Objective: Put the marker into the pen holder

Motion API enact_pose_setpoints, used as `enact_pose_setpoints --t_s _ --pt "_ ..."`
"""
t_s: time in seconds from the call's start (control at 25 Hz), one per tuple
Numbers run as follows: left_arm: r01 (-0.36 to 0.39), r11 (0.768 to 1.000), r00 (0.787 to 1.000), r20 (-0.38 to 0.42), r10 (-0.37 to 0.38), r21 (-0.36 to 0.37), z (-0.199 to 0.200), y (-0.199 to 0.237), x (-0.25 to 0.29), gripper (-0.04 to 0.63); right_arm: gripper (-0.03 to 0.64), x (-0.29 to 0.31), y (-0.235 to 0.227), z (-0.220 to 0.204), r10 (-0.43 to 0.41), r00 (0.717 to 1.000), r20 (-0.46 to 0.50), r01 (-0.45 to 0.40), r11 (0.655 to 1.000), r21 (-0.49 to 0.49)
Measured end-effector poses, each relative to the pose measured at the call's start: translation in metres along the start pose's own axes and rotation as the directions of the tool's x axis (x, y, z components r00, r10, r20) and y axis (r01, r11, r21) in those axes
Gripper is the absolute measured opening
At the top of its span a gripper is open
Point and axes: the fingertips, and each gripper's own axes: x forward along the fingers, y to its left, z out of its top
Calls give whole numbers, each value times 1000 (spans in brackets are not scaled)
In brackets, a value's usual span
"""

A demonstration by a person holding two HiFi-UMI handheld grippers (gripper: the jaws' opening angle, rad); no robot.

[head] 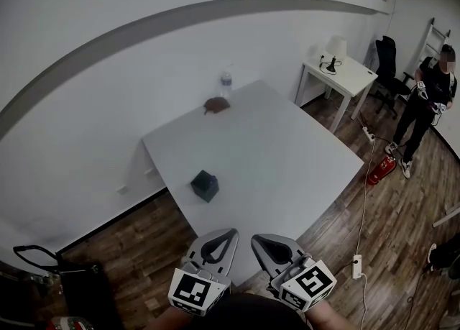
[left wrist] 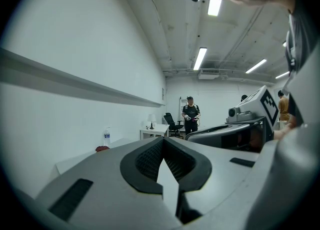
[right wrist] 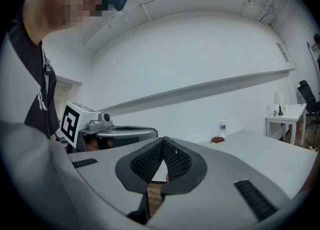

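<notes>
A: Why do both claws hang short of the counter (head: 287,141)?
B: Nothing to carry, I'd say; the left claw (left wrist: 163,140) and the right claw (right wrist: 163,140) are each closed tip to tip, holding nothing.
A: And the marker?
B: No view shows it; maybe inside the pen holder (head: 205,185) by the counter's left edge, maybe elsewhere.

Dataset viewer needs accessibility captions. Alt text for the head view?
The left gripper and right gripper, both shut and empty, are held side by side short of a white table. On it stand a dark pen holder near the front and a bottle beside a brown object at the far edge; no marker shows. A person stands far right.
</notes>
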Motion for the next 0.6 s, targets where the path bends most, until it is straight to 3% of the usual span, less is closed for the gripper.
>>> enact_pose_setpoints --t_s 0.6 --pt "4 1000 1000 -5 -4 3 0 -8 5 5 15 -12 -8 1 -8 1000 7 8 1000 -1"
